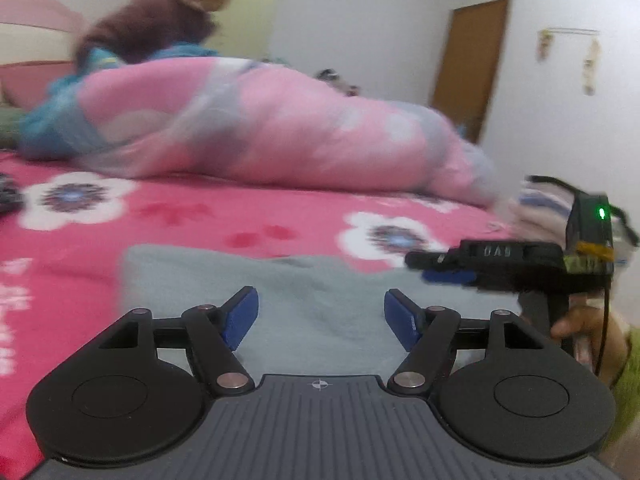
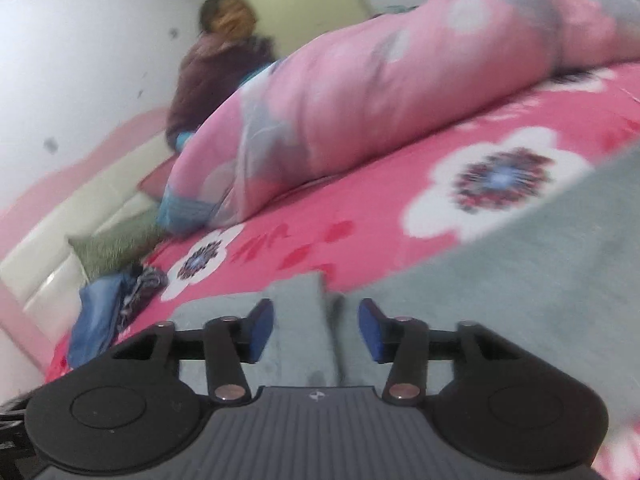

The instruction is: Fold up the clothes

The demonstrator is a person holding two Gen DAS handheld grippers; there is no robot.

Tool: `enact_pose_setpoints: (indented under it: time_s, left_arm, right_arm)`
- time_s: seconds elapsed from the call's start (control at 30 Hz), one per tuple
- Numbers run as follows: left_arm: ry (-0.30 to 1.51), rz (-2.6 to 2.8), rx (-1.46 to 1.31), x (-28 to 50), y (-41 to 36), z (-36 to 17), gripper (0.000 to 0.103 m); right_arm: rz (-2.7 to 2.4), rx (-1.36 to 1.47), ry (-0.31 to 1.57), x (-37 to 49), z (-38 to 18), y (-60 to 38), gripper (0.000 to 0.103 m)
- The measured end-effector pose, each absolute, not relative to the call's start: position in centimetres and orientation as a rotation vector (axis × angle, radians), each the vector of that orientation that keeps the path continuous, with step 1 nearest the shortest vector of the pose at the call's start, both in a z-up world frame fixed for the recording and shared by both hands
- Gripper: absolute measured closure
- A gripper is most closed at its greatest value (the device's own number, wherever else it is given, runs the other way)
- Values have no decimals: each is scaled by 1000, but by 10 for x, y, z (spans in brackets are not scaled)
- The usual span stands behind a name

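We take the soft grey-green fleece garment [image 1: 320,300] lying flat on the pink flower-printed bedsheet [image 1: 200,216] as our landmark. Our left gripper [image 1: 321,318] hovers low over the near edge of that garment with its 2 blue-padded fingers spread wide and nothing between them; cloth shows in the gap, but we cannot tell whether the pads touch it. Our right gripper [image 2: 316,330] is also parted, a little narrower, empty, and poised over a raised fold or seam of the same garment [image 2: 500,280], which runs away from it between the fingers. In the left view the right gripper [image 1: 448,270] comes in from the garment's right side, close above its right edge. We judge the garment's long axis to run roughly across the left gripper's line of sight, so each hand sits near 1 end of the near edge, the right one closer to a graspable ridge. Beyond the garment's far edge lies a bulky pink-and-grey rolled quilt [image 1: 280,120], and behind that a blurred person in a dark purple jacket [image 1: 160,20]. Off the garment's left side sits a small pile of blue and dark clothes [image 2: 108,304].
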State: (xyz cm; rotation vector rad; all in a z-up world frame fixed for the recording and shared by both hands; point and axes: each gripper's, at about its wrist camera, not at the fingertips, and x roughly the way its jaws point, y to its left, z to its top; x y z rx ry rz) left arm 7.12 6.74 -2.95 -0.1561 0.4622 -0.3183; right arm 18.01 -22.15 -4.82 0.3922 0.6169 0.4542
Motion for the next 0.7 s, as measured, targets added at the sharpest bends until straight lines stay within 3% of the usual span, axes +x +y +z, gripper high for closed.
enact_pose_setpoints:
  time_s: [0.17, 0.23, 0.33, 0.47, 0.57, 0.7]
  left_arm:
    - [583, -230, -196, 81, 106, -47, 33]
    - [612, -224, -218, 81, 113, -53, 35]
    - [640, -220, -226, 83, 119, -64, 53]
    - [698, -232, -246, 91, 123, -78, 62]
    - [678, -256, -213, 89, 124, -79, 74]
    - [651, -320, -244, 86, 140, -74, 97]
  right_arm:
    - [487, 306, 790, 246, -66, -180, 44]
    - [507, 304, 819, 252, -70, -174, 55]
    - [544, 273, 757, 236, -65, -172, 77]
    - [523, 330, 740, 218, -69, -185, 76]
    - [513, 328, 745, 216, -80, -188, 76]
    - [527, 357, 658, 196, -65, -188, 95]
